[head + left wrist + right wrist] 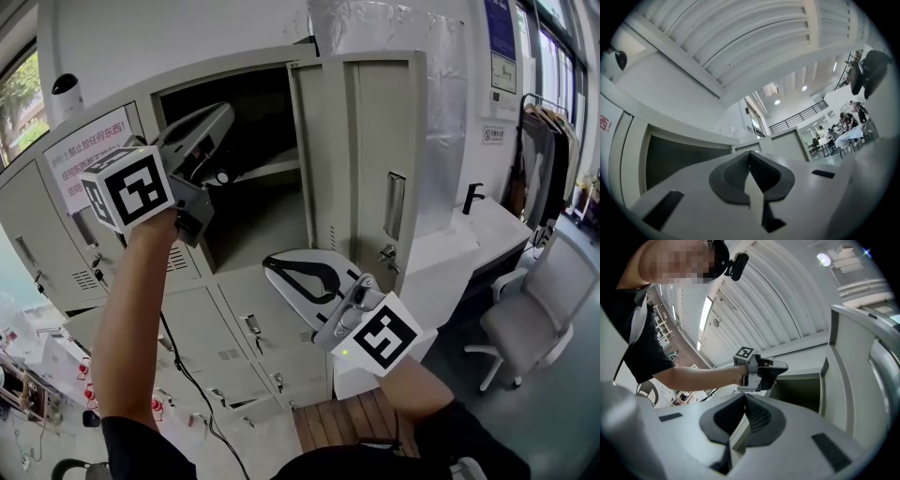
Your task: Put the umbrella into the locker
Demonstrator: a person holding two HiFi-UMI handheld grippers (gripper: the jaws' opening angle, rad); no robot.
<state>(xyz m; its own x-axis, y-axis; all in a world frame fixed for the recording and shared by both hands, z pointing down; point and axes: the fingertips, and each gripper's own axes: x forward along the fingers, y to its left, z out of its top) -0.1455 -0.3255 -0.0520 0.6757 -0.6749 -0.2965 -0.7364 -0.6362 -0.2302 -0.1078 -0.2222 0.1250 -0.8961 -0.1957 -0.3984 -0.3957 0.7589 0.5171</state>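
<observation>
Left claw [750, 153] shut and empty, raised at the open locker [251, 225], covering part of the compartment. Right claw [744, 397] also shut and empty, lower, by the door [375, 159]. Can't make out the umbrella: interior dark, partly hidden.

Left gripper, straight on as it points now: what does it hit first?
Likely the locker frame post beside the open door. The shut left gripper lines up with it, with the dark compartment just left. Depth is unclear.
</observation>
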